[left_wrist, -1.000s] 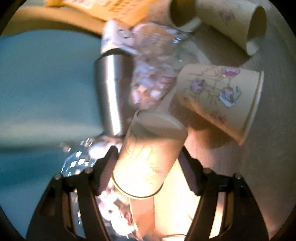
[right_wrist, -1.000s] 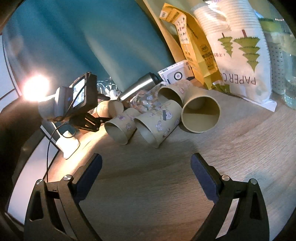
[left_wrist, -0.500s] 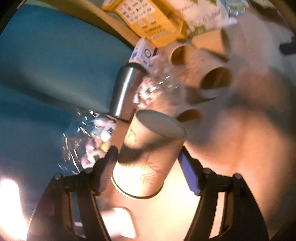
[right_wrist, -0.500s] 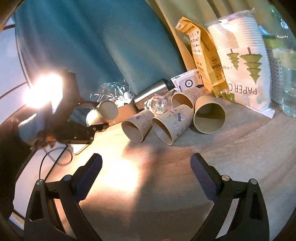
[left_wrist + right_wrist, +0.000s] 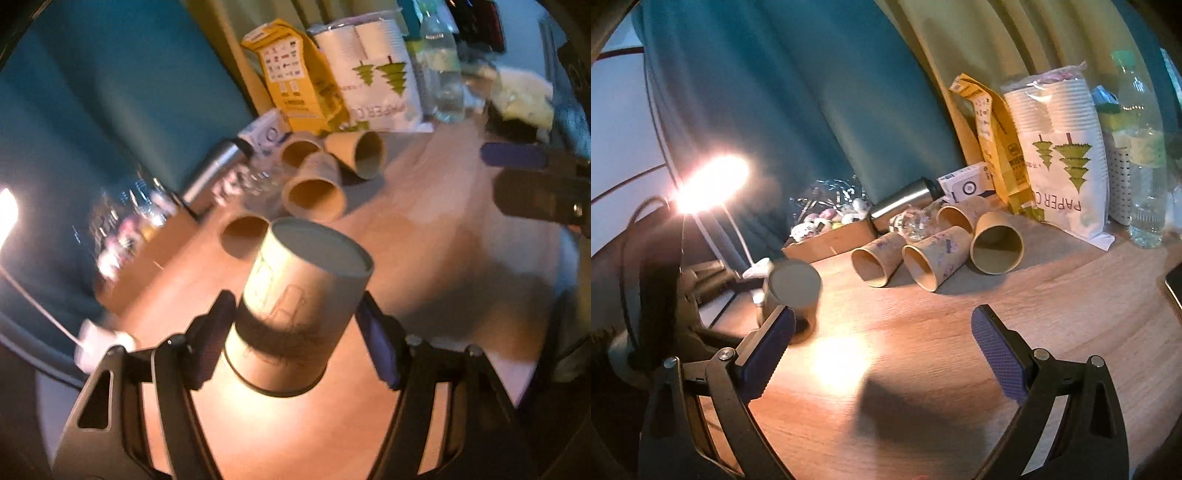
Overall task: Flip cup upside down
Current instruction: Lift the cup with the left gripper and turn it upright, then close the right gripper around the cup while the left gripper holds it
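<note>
Left wrist view: the left gripper (image 5: 295, 328) is clamped on the cup (image 5: 295, 314), one pad on each side of its wall. The cup fills the centre of the frame, tilted, its closed base up towards 12 o'clock and its open rim down towards 6, above the table (image 5: 424, 229). Four more cups lie on their sides towards 12 o'clock, mouths open to the camera. Behind them, one steel flask (image 5: 210, 173) at 11, one yellow carton (image 5: 295, 74) and one bag of paper cups (image 5: 380, 85) at 12 to 1. The right gripper's pad (image 5: 513, 157) shows at 3 o'clock.

Right wrist view: the right gripper (image 5: 882, 350) stands wide apart, holding nothing, above the bare table (image 5: 960, 350). The cup (image 5: 792, 290) sits at 9 o'clock, just past the left pad, base facing the camera; whether it touches the table I cannot tell. Four lying cups cluster at 12 to 1 o'clock. One lamp (image 5: 713, 182) glares at 10, one water bottle (image 5: 1141, 166) stands at 2.
</note>
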Motion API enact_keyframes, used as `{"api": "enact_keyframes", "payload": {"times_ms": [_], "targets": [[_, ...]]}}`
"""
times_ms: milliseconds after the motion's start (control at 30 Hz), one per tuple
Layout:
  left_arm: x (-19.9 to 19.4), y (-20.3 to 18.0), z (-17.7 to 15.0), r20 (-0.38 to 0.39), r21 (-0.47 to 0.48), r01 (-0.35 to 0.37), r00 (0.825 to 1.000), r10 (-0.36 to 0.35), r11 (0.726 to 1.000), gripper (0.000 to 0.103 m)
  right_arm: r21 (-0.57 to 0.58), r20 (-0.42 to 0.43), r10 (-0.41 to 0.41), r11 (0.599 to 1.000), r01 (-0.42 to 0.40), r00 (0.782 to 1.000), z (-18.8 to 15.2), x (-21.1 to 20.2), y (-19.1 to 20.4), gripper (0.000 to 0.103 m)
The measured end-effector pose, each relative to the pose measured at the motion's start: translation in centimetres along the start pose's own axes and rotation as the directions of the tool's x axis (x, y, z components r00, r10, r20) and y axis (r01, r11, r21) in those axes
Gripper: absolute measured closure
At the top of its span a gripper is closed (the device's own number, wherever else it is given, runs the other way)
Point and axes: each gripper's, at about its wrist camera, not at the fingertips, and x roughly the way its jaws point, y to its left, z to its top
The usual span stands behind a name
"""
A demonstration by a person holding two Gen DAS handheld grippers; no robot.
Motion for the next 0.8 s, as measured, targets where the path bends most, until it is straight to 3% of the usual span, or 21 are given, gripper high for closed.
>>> {"api": "enact_keyframes", "payload": {"times_ms": [233, 367, 567, 800], "targets": [[-1.9, -1.9, -3.8, 0.052, -0.213, 0.093, 0.995, -0.084, 0.973, 0.035, -0.049, -0.044, 0.069, 0.996, -0.072, 0.997, -1.5, -0.5, 2.2, 0.005], [-3.1, -3.3, -5.8, 0.068, -0.213, 0.099, 0.994, -0.087, 0.972, 0.035, -0.088, -0.045, 0.072, 0.993, -0.076, 0.996, -2.6, -0.9, 3.5, 0.005], [-4.0, -3.3, -8.2, 0.128, -0.379, 0.201, 0.978, -0.165, 0.903, 0.035, -0.129, -0.075, 0.09, 0.987, -0.099, 0.993, -3.9, -1.6, 5.1, 0.005], [-4.3, -3.7, -9.3, 0.227, -0.415, 0.244, 0.961, -0.16, 0.877, 0.035, -0.217, -0.087, 0.123, 0.966, -0.14, 0.989, -4.2, -3.3, 7.8, 0.005]]}}
